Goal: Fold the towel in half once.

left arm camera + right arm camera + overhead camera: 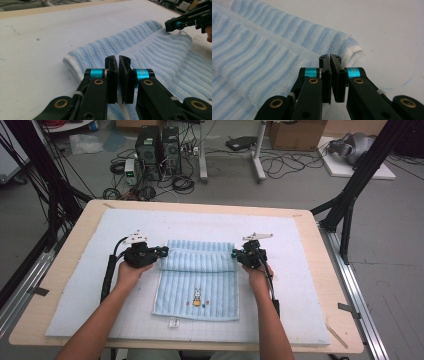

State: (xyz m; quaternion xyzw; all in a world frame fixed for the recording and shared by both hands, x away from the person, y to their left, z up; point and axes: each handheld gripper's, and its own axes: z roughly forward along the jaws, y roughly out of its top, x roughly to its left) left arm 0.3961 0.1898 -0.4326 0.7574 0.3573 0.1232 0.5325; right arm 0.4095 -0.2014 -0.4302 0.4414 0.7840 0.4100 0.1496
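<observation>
Nearest the person, the towel's (197, 290) plain hem with its small embroidered figure lies flat toward the near edge of the desk (65, 320), on the pale mat (300, 285) that covers most of the top. That lower part lies undisturbed, probably so it can serve as the base onto which the rest is folded.

Farther in, the two hands sit at the towel's left and right sides, level with a doubled-over band of cloth. The left claw (118, 75) has its jaws drawn together at the towel's left edge, and in the left gripper view the striped cloth runs up to and under the pads. The gap between them is so narrow that I cannot be sure a layer of fabric is pinched there, though it looks likely. The right claw (333, 75) is likewise closed at the right edge, just beside the rolled white-hemmed corner, apparently nipping the upper layer. Gripping both sides at the same height keeps the fold line straight across the towel.

Beyond the claws, the folded band ends well short of the far edge of the desk, leaving bare mat behind it. Past the desk, on the floor, stand computer towers (157, 147) and tangled cables.
</observation>
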